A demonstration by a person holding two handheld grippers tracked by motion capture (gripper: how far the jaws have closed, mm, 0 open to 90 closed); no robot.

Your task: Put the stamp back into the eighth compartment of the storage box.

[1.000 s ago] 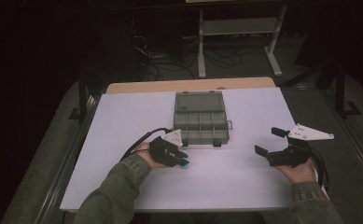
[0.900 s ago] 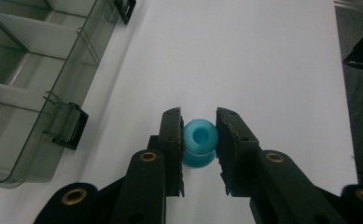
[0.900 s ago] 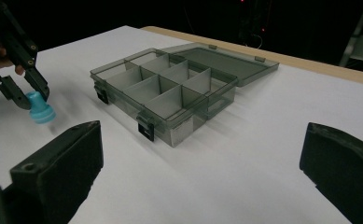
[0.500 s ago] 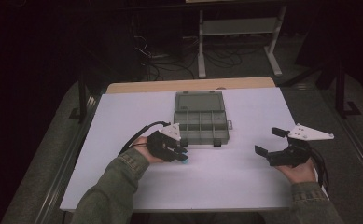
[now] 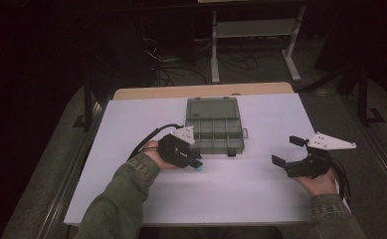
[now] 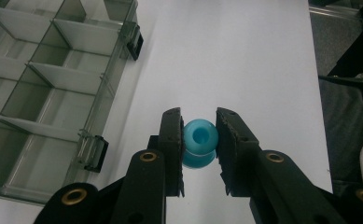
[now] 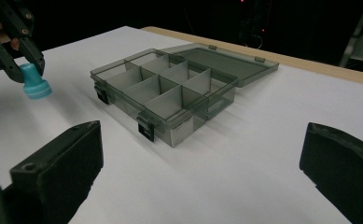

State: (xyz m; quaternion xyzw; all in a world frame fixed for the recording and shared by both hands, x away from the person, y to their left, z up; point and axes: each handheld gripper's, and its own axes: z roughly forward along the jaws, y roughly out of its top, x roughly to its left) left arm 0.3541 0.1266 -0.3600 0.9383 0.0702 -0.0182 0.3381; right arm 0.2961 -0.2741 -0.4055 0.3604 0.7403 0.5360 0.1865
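The left tool (image 5: pixel 197 163) is closed on a small blue spool-shaped piece (image 6: pixel 198 145), which is pinched at its narrow waist between the two black jaws. In the left gripper view the piece is seen end-on, with a round hollow in its top face and a wider flange below, and each jaw pad is pressed against one side of it. In the right gripper view the blue piece (image 7: pixel 34 83) is seen hanging from the left tool (image 7: pixel 27 74) clear of the white counter (image 7: pixel 244 177), with a soft shadow cast beneath it. In the high view the piece is placed just off the front left corner of the compartment box (image 5: pixel 215 130), near it but apart from it.

The box is made of clear grey plastic and is divided into several compartments by thin walls; nothing can be made out inside them. Its lid (image 7: pixel 226 59) is folded fully back and lies flat on the counter behind the box. Two black latches (image 6: pixel 94 153) are set on the front wall nearest the person.

The right tool (image 5: pixel 286 150) is held open, its jaws spread wide with nothing between them. It is kept near the right part of the counter, well apart from the box, with its jaws pointed towards the box. A green sleeve (image 5: pixel 116 204) is worn on the left forearm.
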